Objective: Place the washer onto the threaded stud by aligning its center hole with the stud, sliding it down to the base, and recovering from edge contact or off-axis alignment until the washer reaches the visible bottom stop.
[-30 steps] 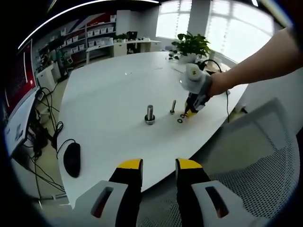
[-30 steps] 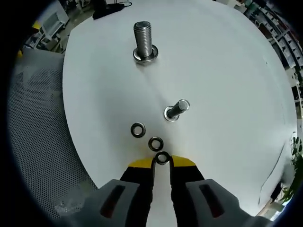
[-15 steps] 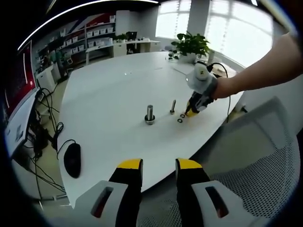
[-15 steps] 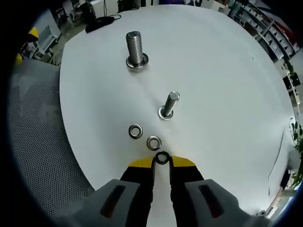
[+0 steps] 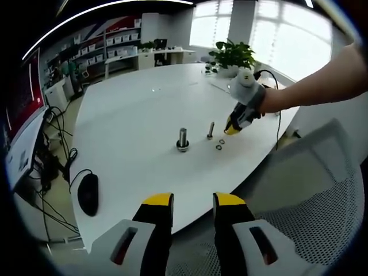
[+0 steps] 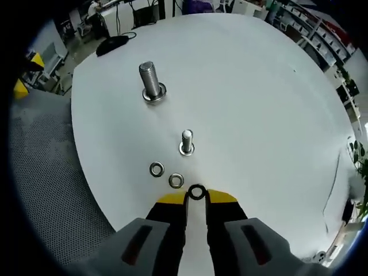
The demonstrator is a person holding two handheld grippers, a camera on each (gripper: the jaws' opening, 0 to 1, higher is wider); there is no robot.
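Note:
My right gripper (image 6: pixel 196 196) is shut on a dark washer (image 6: pixel 196 192), held in the air above the white table (image 6: pixel 259 98). Beyond it stands a thin threaded stud (image 6: pixel 186 141) on its base, and farther off a thick stud (image 6: pixel 150 82). Two loose washers (image 6: pixel 156 169) (image 6: pixel 176 180) lie on the table just ahead of the fingertips. In the left gripper view my left gripper (image 5: pixel 192 202) is open with nothing between its jaws, hanging off the table's near edge. There the right gripper (image 5: pixel 234 127) hovers right of the thin stud (image 5: pixel 210 130) and the thick stud (image 5: pixel 183 140).
A black computer mouse (image 5: pixel 87 193) lies at the table's left edge, with cables hanging beside it. A mesh chair (image 5: pixel 299 195) stands at the right, close to the table. A potted plant (image 5: pixel 231 56) sits at the far end. A person's arm (image 5: pixel 313 86) reaches in from the right.
The right gripper has risen from the table with the washer in it, so studs and loose washers look smaller and farther. The left gripper has not moved.

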